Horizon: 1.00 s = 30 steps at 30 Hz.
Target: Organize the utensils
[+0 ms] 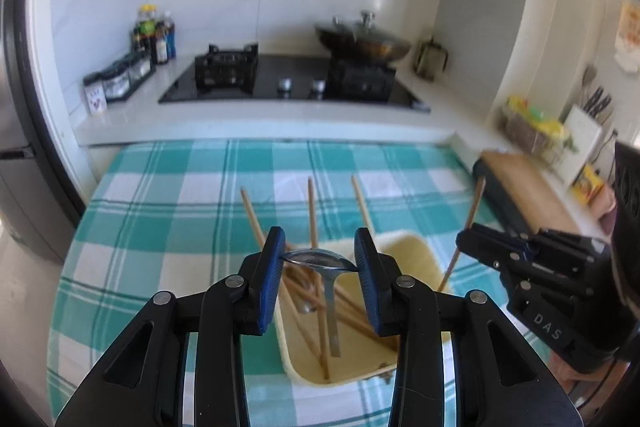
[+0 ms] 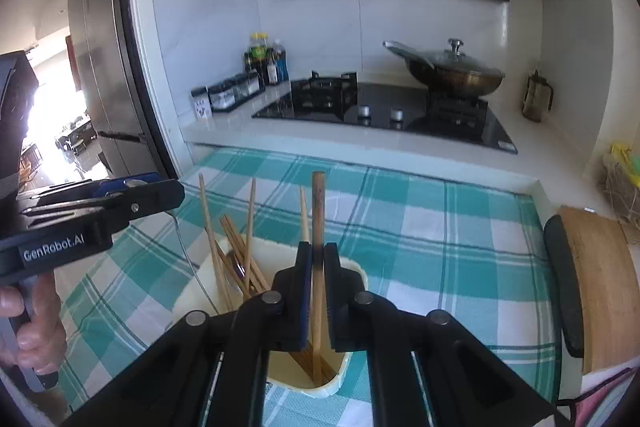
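- The left gripper [image 1: 320,255] fills the lower centre of the left wrist view, its blue-padded fingers [image 1: 272,275] set moderately apart and closed onto the bowl of a metal spoon [image 1: 320,261]. The bowl spans the gap and touches both pads; the handle hangs down into the container below.
- That cream container [image 1: 424,255], a rounded rectangular tub, sits on the teal-and-white checked cloth [image 1: 160,211] covering the bench, low in the frame just behind the fingers.
- Several wooden chopsticks [image 1: 312,211] stand and lean in the container, their tips fanning toward the middle of the frame; more lie slanted along its bottom.
- The right gripper [image 2: 318,259] occupies the lower centre of the right wrist view. Its fingers [image 2: 304,279] are nearly together, clamped on a single chopstick [image 2: 319,203] that stands almost upright, the top end above the fingers and the lower end down inside the container [image 2: 352,267].
- In the left wrist view the right gripper [image 1: 464,241] shows at the right edge, beside the container, with its chopstick [image 1: 472,211] slanting up.
- In the right wrist view the left gripper [image 2: 132,191] reaches in from the left edge, above the container's left side.
- Beyond the cloth, in the upper half of both views: a black gas hob [image 1: 288,79], a lidded wok [image 1: 364,39] on its right burner, and a cluster of sauce bottles [image 1: 154,35] at the upper left.
- A wooden cutting board [image 2: 600,287] lies at the right edge of the right wrist view.
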{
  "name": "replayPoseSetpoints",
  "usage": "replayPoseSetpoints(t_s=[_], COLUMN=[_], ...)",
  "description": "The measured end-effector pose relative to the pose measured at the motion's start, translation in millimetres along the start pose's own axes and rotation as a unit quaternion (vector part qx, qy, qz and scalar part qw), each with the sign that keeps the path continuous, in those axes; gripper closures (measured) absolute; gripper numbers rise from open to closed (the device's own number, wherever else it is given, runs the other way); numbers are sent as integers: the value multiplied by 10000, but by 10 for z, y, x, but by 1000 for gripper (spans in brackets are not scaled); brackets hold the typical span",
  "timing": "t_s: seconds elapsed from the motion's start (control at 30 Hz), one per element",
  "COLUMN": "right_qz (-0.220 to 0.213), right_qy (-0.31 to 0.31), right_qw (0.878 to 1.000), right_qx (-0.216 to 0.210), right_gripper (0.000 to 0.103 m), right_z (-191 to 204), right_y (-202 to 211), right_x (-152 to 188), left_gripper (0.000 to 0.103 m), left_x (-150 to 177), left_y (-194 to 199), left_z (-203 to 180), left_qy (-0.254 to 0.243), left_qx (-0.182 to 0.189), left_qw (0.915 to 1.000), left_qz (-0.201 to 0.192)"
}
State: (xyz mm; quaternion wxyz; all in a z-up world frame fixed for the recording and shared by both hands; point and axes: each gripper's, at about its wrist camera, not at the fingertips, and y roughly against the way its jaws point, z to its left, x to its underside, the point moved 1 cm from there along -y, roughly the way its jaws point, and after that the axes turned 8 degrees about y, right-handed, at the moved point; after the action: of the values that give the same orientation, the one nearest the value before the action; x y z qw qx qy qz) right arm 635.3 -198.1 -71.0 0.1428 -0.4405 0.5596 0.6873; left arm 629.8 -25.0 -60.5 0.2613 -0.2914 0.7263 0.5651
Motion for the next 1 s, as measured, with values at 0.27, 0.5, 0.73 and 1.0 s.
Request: replayPoseSetpoints(t_s=[0.27, 0.5, 0.73, 1.0], right_qz=[-169, -831, -852, -870], right_qy=[-63, 127, -180, -216], right_qw=[9994, 9934, 9927, 9903], right_qx=[299, 775, 833, 1065], right_gripper=[56, 29, 14, 14], right_z=[15, 444, 1044, 1456], right_y=[346, 1499, 2292, 2733], right_x=[205, 597, 1249, 1636], left_gripper=[9, 0, 0, 0], left_x=[310, 1039, 1818, 2254], left_y=[721, 1962, 2389, 2684], left_z=[164, 109, -16, -144], left_qy=[-315, -612, -305, -209], left_qx=[-374, -1027, -774, -959], left_qw=[9966, 9779, 9914, 9901], left_qz=[-662, -1716, -1015, -1000])
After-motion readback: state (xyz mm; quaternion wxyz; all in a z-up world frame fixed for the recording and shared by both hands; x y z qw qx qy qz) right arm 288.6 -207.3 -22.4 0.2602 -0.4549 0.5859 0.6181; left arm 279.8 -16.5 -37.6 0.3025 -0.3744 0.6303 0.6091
